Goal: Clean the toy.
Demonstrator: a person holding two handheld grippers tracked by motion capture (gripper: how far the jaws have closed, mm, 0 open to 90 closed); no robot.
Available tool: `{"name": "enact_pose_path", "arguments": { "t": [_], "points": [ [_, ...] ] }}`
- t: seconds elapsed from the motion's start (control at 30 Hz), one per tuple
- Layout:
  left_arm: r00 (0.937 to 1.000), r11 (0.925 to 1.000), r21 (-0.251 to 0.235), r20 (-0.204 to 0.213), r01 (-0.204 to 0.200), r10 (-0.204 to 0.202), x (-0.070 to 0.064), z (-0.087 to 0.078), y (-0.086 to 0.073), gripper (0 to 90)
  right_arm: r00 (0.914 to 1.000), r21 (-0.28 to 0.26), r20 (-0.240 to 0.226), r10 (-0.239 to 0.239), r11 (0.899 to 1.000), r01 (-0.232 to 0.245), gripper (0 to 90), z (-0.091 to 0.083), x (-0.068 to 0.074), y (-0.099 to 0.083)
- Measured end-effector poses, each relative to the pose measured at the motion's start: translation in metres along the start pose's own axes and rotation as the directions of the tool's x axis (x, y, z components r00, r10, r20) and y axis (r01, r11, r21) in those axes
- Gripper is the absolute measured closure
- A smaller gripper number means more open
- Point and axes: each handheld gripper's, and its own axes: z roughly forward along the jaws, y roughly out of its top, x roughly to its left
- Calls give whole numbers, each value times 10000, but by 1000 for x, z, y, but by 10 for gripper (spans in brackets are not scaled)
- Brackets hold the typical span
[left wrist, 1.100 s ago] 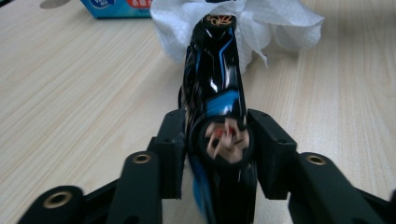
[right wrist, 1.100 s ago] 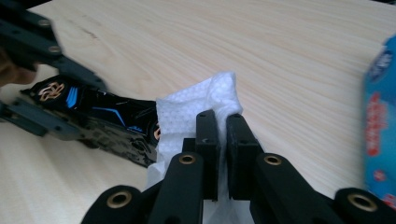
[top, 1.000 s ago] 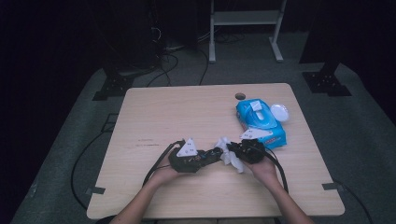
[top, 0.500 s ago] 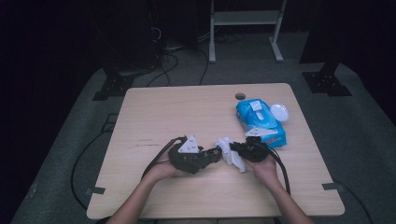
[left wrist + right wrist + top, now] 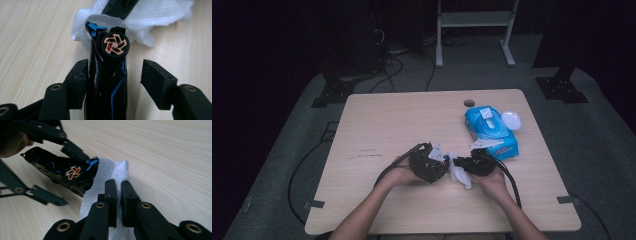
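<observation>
A black toy car (image 5: 107,82) with blue trim and a copper-spoked wheel (image 5: 115,46) lies between the jaws of my left gripper (image 5: 116,75). The jaws stand open: one touches the car's side and the other is apart from it. My right gripper (image 5: 119,186) is shut on a white wipe (image 5: 107,170), which is pressed against the car's (image 5: 62,172) end. In the high view both grippers, left (image 5: 427,162) and right (image 5: 477,164), meet at the table's front middle, with the wipe (image 5: 460,176) between them.
A blue pack of wipes (image 5: 489,132) lies at the right of the wooden table (image 5: 387,120), just behind my right hand. A white round lid (image 5: 511,120) sits beside it. A small hole (image 5: 469,103) marks the far edge. Cables trail off the front.
Both hands have shifted slightly on the spot. The wipe stays held against the car.
</observation>
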Motion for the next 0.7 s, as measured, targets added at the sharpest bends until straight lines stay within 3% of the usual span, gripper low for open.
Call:
{"name": "enact_pose_path", "arguments": {
  "t": [0.07, 0.1, 0.17, 0.2, 0.27, 0.43, 0.53, 0.6, 0.63, 0.7],
  "points": [
    [9999, 9987, 513, -108, -48, 54, 0, 5, 5, 420, 10000, 27, -77, -16, 10000, 16, 844, 2, 1, 0],
    [9999, 9987, 513, -108, -48, 54, 0, 5, 5, 437, 10000, 27, -77, -16, 10000, 16, 844, 2, 1, 0],
    [9983, 9884, 1472, -387, -380, 441, -2, 13, 12, 472, 9996, 67, -277, 103, 9999, -101, 843, 4, 1, -1],
    [9956, 9832, 1693, -529, -677, 777, -3, 14, 13, 511, 9994, 66, -335, 118, 9999, -116, 844, 5, 1, -1],
    [9959, 9811, 1805, -433, -703, 793, -4, 15, 15, 531, 9991, 45, -413, 121, 9999, -119, 843, 6, 1, -2],
    [9971, 9918, 1144, -430, -578, 631, -1, 7, 12, 569, 9988, -34, -470, 130, 9999, -132, 843, 4, 2, -1],
    [9960, 9987, 224, -749, -463, 479, -2, 0, 2, 570, 9988, -354, -481, -75, 9994, 58, 843, -1, 6, 4],
    [9958, 9984, -406, -847, -395, 359, -4, -7, -3, 570, 9988, -534, -465, -172, 9985, 147, 843, -5, 11, 7],
    [9958, 9984, -406, -847, -395, 359, -4, -7, -3, 570, 9988, -534, -465, -172, 9985, 147, 843, -5, 11, 7],
    [9968, 9862, -1654, -788, -9, -123, -4, -18, -9, 570, 9977, -907, -322, -590, 9943, 558, 844, -15, 21, 14]
  ]
}}
